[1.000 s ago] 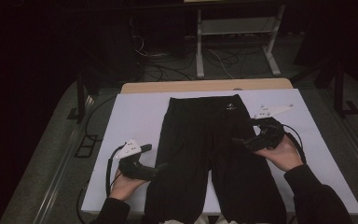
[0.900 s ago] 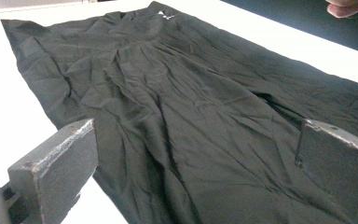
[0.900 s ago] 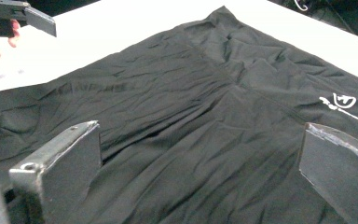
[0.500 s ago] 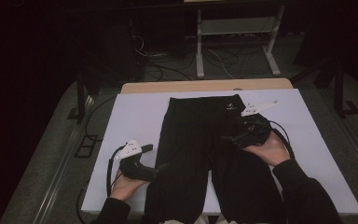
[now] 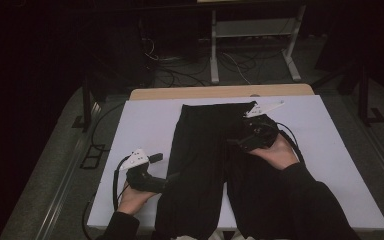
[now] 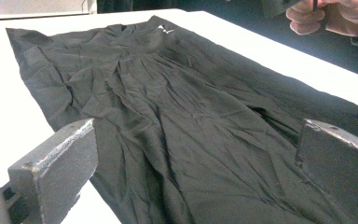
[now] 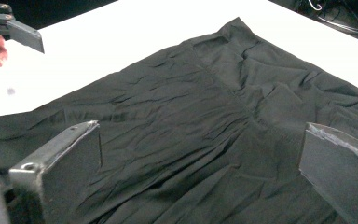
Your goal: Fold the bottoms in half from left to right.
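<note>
A white rectangular tabletop (image 5: 145, 125) carries a pair of black fabric trousers (image 5: 205, 155), spread flat down its middle with the waistband at the far edge and the leg ends at the near edge. Bare white surface lies open on both sides of the trousers. The right gripper (image 5: 237, 142) hovers over the right trouser leg, jaws spread wide, grasping nothing. The left gripper (image 5: 172, 178) sits at the left leg's outer edge, likewise spread and empty.

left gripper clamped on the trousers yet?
No: in the left gripper view the left gripper has its jaws spread wide above the black trousers, with no cloth between them.
</note>
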### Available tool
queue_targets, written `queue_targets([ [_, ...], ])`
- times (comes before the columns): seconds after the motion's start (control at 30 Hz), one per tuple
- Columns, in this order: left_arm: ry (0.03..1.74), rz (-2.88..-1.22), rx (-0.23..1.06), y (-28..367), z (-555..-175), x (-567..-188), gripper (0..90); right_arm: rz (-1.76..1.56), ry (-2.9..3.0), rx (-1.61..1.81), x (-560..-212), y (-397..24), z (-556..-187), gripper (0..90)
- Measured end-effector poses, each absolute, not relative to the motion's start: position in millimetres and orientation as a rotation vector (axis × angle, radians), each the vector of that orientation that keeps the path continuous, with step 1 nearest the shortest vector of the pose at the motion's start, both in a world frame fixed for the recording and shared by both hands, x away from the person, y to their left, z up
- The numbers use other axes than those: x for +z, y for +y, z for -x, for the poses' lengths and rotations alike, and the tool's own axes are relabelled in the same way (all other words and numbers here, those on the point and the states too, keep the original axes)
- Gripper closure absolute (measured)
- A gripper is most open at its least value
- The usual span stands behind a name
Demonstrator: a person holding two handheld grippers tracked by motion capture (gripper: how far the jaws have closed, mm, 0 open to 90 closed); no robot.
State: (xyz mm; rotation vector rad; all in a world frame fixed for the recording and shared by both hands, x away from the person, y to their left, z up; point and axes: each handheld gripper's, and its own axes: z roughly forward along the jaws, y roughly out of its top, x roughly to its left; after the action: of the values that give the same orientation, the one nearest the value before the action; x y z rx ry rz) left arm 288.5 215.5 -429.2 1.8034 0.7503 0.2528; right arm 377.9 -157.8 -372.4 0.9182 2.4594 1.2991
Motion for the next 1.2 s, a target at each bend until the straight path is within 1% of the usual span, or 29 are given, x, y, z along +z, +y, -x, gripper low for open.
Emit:
queue_targets([
  [0.43, 0.752, -1.801, 0.252, 215.9, -288.6, -429.0, 0.0, -0.906, 2.474, 1.309, -368.3, -139.4, -399.9, 0.0],
  [1.2, 0.745, -1.807, 0.253, 215.3, -288.3, -429.2, 0.0, -0.923, 2.495, 1.282, -374.5, -107.9, -436.7, 0.0],
])
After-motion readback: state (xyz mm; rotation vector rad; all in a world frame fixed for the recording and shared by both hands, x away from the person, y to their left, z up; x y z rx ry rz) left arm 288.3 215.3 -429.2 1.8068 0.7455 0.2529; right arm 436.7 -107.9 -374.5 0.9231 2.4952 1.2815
